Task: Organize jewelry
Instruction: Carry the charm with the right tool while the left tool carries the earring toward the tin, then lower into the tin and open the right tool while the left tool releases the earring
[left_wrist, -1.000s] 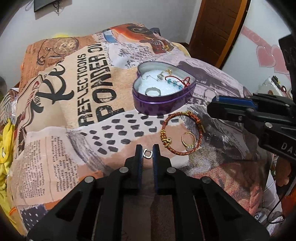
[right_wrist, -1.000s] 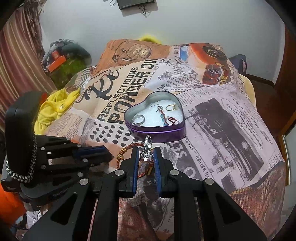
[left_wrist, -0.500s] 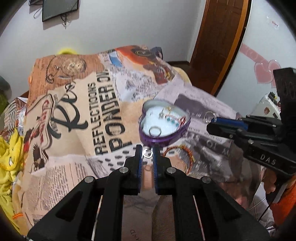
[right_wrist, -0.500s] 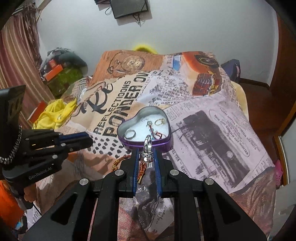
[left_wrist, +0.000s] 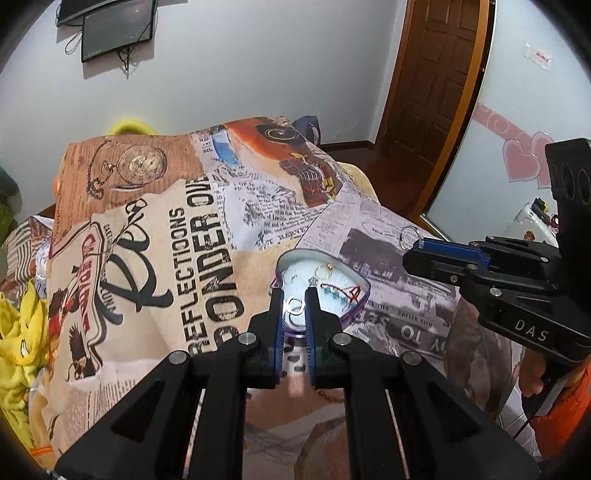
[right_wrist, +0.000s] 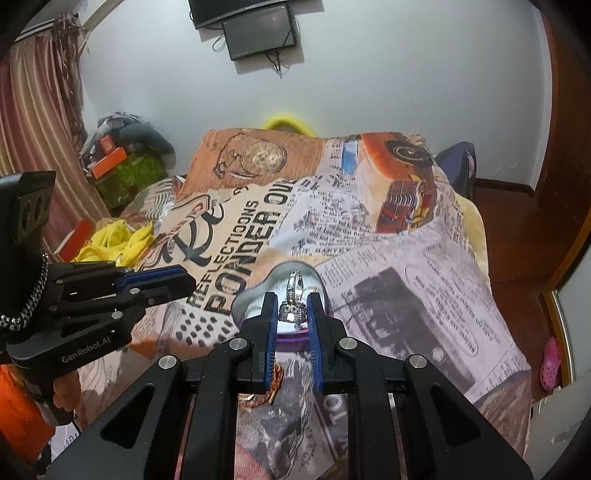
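A purple heart-shaped tin lies open on the bed, holding a gold ring and a beaded bracelet. My left gripper is shut on a small silver ring, held above the tin's near side. My right gripper is shut on a silver jewelled ring, raised in front of the tin. In the left wrist view the right gripper shows at the right with its ring sticking up. A red-gold bracelet lies below the right gripper.
The bed is covered by a newspaper-print blanket. Yellow cloth and boxes lie at the left. A wooden door stands at the right. Screens hang on the wall.
Both grippers have risen with their rings and moved forward toward the tin. The bracelets on the blanket have slipped out of the left wrist view beneath the fingers.
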